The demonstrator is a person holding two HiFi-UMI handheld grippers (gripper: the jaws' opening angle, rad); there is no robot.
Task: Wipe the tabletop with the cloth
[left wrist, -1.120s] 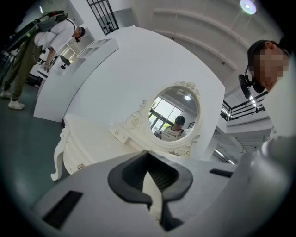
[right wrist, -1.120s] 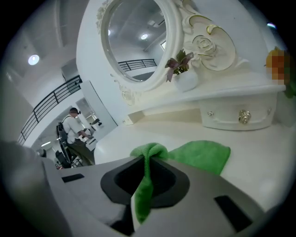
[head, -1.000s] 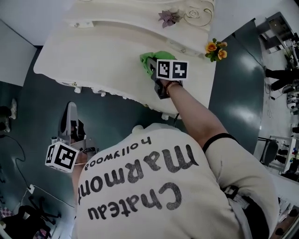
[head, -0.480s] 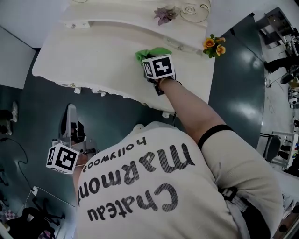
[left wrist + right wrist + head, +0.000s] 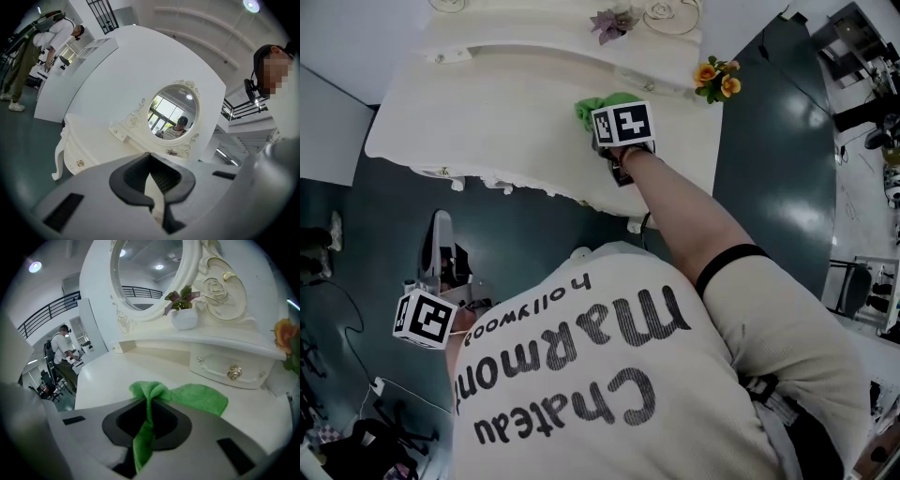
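The green cloth (image 5: 592, 109) lies on the white dressing tabletop (image 5: 487, 98), near its right end, below the raised drawer shelf. My right gripper (image 5: 602, 120) is shut on the cloth, and its marker cube covers the jaws in the head view. In the right gripper view a fold of the cloth (image 5: 187, 397) runs down between the jaws of the right gripper (image 5: 146, 427), while the rest is spread flat on the tabletop (image 5: 117, 371). My left gripper (image 5: 441, 220) hangs low at my left side over the floor. The left gripper (image 5: 152, 197) is shut and holds nothing.
A potted purple plant (image 5: 614, 21) stands on the raised shelf. Orange flowers (image 5: 717, 77) sit at the table's right end. An oval mirror (image 5: 140, 268) rises behind, with a knobbed drawer (image 5: 234, 372) beneath the shelf. Dark floor (image 5: 769, 150) surrounds the table. People (image 5: 28, 47) stand far off.
My right gripper has slid the cloth a little to the left along the tabletop. The left gripper has stayed at my side.
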